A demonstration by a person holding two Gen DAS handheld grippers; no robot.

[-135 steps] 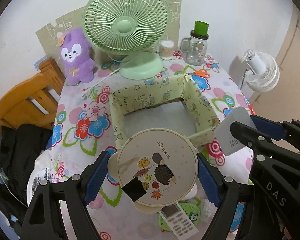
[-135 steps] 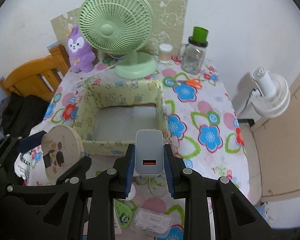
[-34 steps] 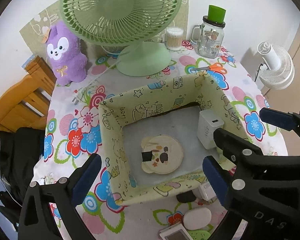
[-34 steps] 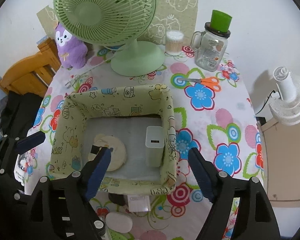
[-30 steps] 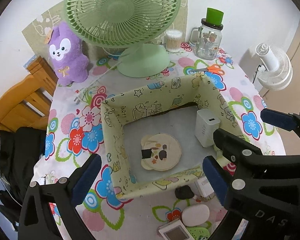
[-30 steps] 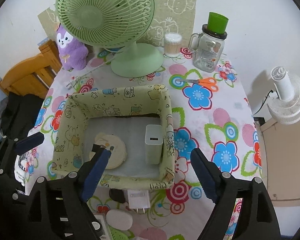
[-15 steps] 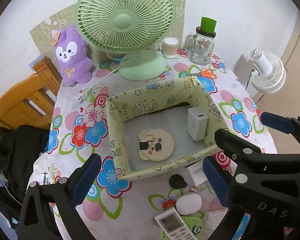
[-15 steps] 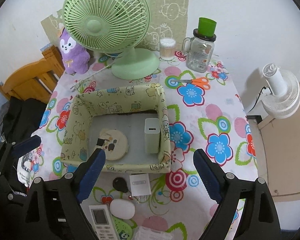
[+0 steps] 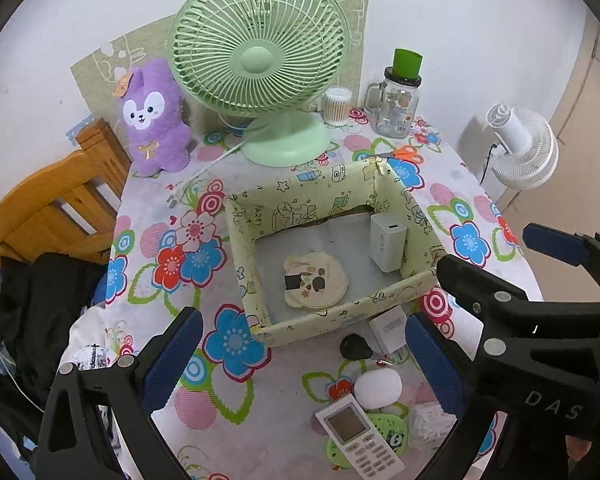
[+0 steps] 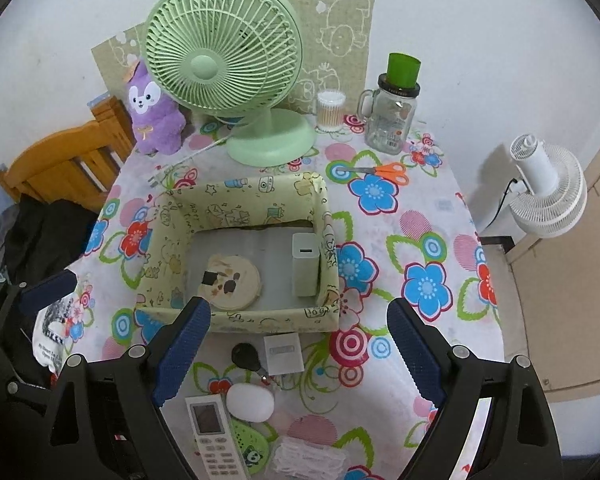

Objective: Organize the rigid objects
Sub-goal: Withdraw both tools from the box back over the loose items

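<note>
both grippers, left gripper [image 9: 298, 354] and right gripper [image 10: 298, 350], are spread and empty; the next move is to pick the white adapter [image 10: 283, 354] at lower centre for the box [image 10: 236, 322].

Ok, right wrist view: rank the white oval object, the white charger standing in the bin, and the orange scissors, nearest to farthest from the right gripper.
1. White oval object, on the tablecloth just ahead of the right gripper.
2. White charger, upright at the bin's right wall.
3. Orange scissors, beyond the bin, toward the glass jar.
</note>
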